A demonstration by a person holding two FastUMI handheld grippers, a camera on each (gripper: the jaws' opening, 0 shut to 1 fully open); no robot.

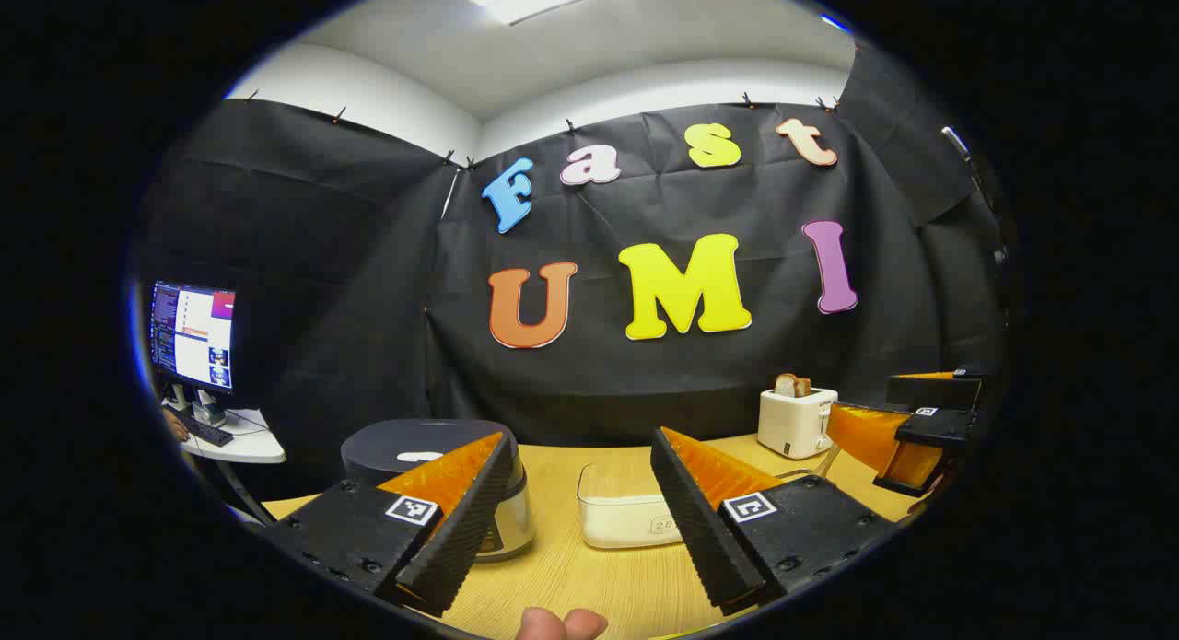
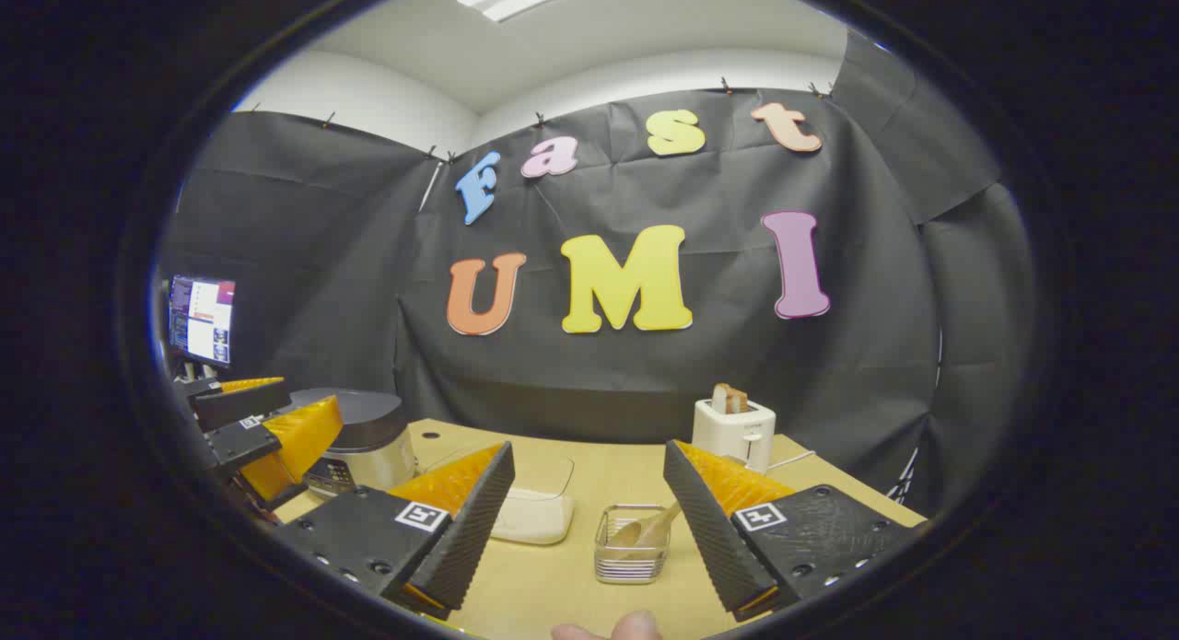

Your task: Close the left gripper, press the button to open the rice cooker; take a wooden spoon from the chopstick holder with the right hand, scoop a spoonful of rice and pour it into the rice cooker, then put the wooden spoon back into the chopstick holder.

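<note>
1. The cooker (image 1: 433,456) sits near the left edge of the table (image 1: 571,576). In the left gripper view it is right behind the left finger of the left gripper (image 1: 576,529). This gripper is the nearer one to it. Its fingers are wide apart, and the task says to close them before pressing. So I think closing comes first.
2. The cooker is round, with a dark flat lid that is shut and a pale shiny body. In the right gripper view the cooker (image 2: 364,442) shows a small panel low on its front. I cannot tell which part is the open button.
3. The rice box (image 1: 626,511) is clear, with white rice low inside. It sits in the middle of the table, just right of the cooker.
4. The holder (image 2: 631,543) is a small clear box near the front edge. It lies straight ahead between the fingers of the right gripper (image 2: 589,539), which are wide apart with nothing in them. The spoon (image 2: 649,528) leans in it, its handle tipping up to the right.
5. A toaster (image 2: 734,428) stands at the back right, with bread in it.
</note>
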